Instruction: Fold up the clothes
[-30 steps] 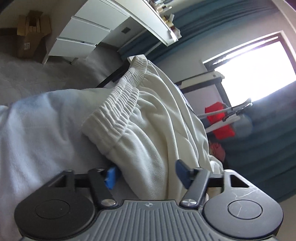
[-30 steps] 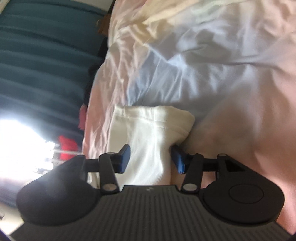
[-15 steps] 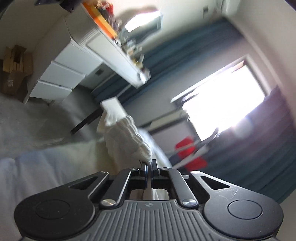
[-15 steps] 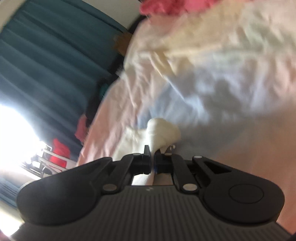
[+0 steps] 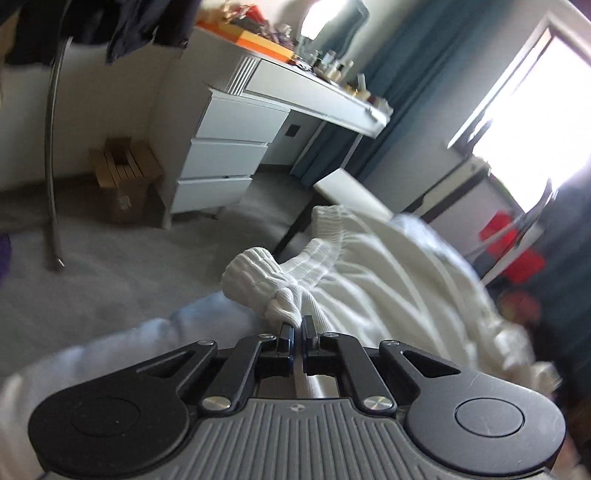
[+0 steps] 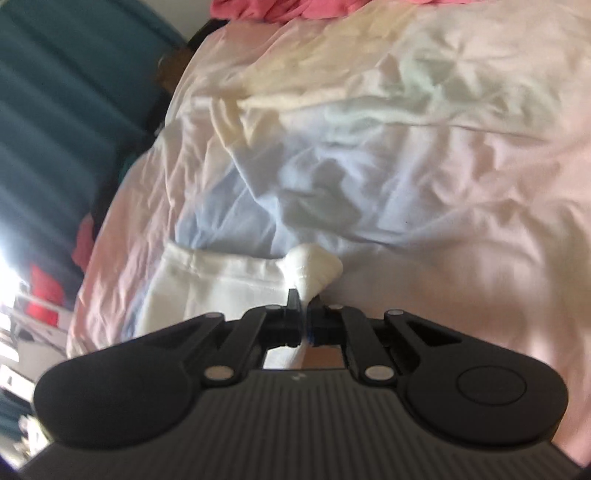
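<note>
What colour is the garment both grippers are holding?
White, or slightly cream, shorts with a ribbed elastic waistband; clearest in the left wrist view.

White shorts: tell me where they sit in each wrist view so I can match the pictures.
Left wrist: the white shorts run from centre toward the right, waistband bunched in the left tool.
Right wrist: the shorts lie lower left of centre, a corner pinched in the right tool.
Shared landmark: the red items by the window.

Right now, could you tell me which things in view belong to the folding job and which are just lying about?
In the job:
- white shorts, waistband pinched by the left gripper
- their other end, pinched by the right gripper
- bed sheet under them

Lying about:
- drawers
- cardboard box
- cluttered desk
- curtains
- pink cloth
</note>
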